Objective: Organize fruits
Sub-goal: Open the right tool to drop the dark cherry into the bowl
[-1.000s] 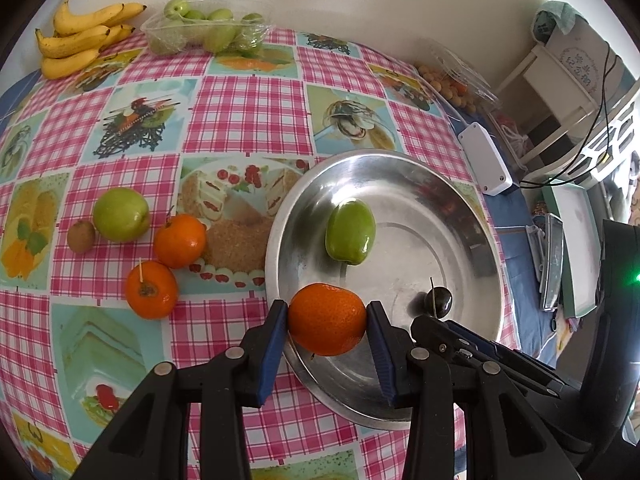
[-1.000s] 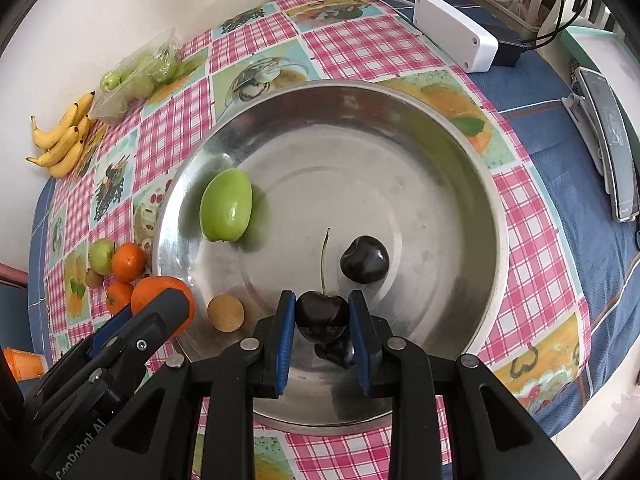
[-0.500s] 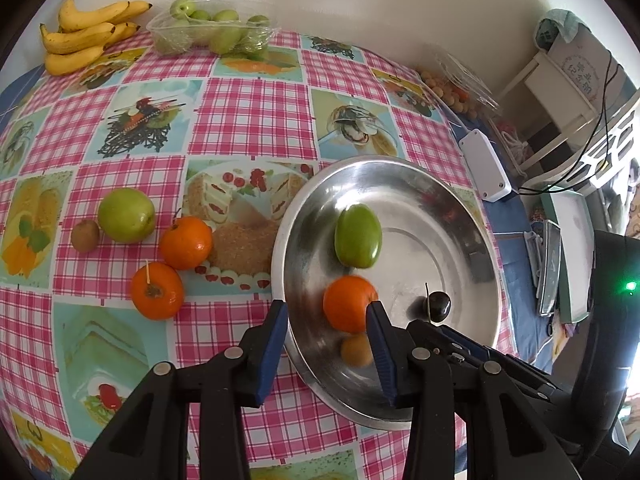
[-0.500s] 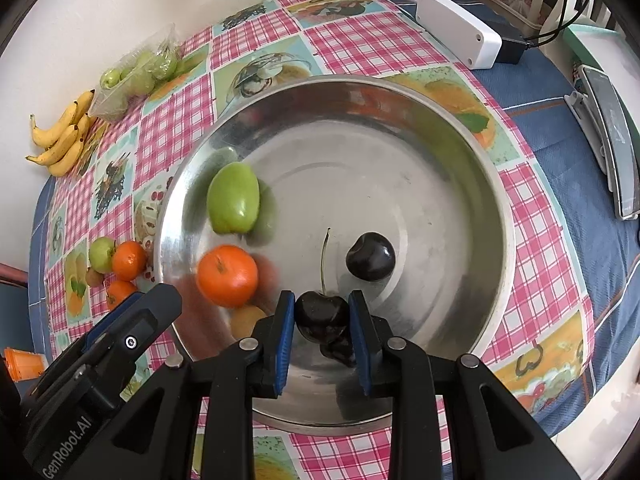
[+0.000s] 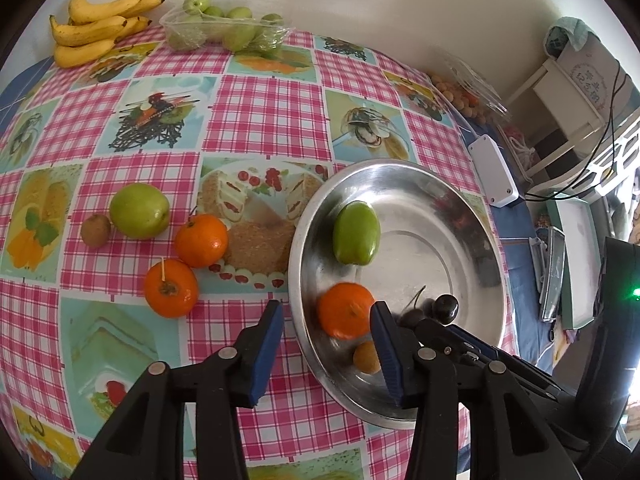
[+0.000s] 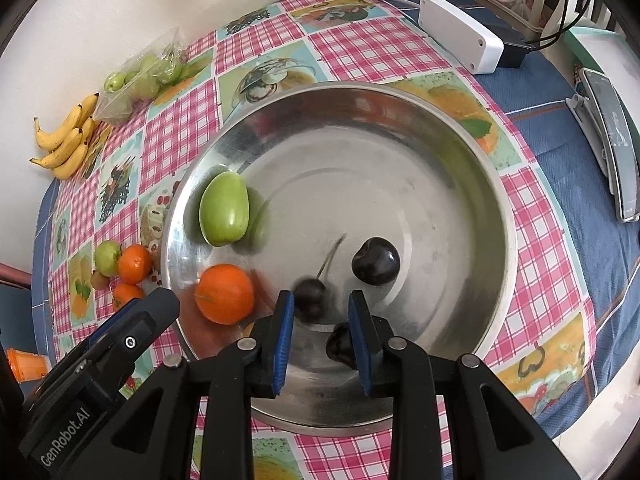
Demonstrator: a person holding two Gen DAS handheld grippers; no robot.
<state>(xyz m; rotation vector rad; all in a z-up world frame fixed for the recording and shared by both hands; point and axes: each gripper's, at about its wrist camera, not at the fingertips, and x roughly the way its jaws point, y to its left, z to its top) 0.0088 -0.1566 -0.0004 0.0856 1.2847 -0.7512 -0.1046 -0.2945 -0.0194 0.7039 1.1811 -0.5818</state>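
Left tongs (image 5: 326, 342) opening, empty; right tongs (image 6: 320, 332) spread, cherry (image 6: 310, 298) loose between. Bowl (image 6: 480, 184) holds five fruits; four remain left on counter (image 5: 260, 120).

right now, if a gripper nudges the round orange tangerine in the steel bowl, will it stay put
Probably not. The round orange tangerine sits on the sloped, smooth wall of the shiny steel bowl, so it likely rolls toward the centre. Its edges look blurred, hinting it may be unsettled. Its firm-looking skin should take a gentle push.

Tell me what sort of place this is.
Probably a home dining table against a wall: a fruit-print checked tablecloth bearing bananas, a steel bowl of fruit, with a white adapter box and household clutter beside it.
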